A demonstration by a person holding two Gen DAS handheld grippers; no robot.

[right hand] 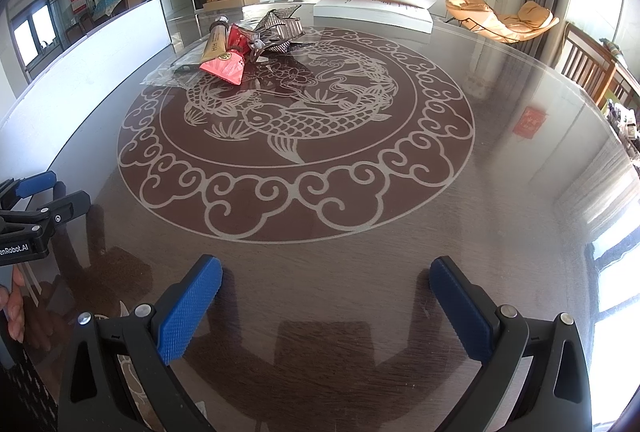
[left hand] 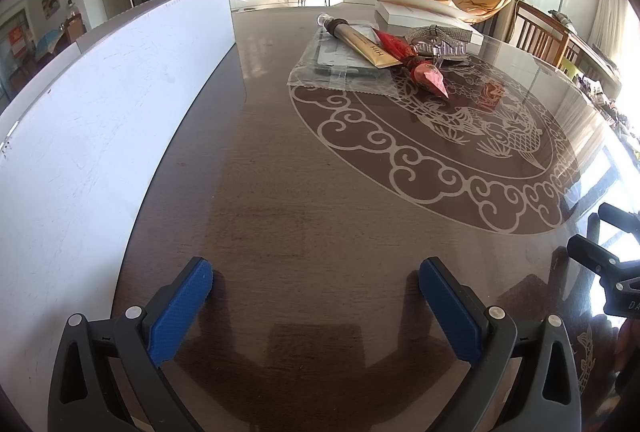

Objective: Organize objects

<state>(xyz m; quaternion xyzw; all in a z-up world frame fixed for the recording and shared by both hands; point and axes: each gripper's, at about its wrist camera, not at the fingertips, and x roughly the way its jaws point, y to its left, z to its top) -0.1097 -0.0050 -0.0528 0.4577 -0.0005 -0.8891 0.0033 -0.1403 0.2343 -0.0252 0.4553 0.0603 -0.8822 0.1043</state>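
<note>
A pile of objects lies at the far side of the round glass table (left hand: 320,192): a gold tube (left hand: 362,44) with a dark cap, a red folded fan (left hand: 420,66), a silvery bow hair clip (left hand: 436,40) and a clear plastic packet (left hand: 336,66) under them. In the right wrist view the same tube (right hand: 214,46), red fan (right hand: 226,66), hair clip (right hand: 280,28) and packet (right hand: 176,70) sit at the upper left. My left gripper (left hand: 316,286) is open and empty, low over the near table. My right gripper (right hand: 326,284) is open and empty, far from the pile.
A tall white board (left hand: 100,120) stands along the table's left edge. A white flat box (right hand: 372,12) with an open lid lies at the far edge. A wooden chair (right hand: 592,72) stands at the right. The left gripper also shows at the left of the right wrist view (right hand: 36,208).
</note>
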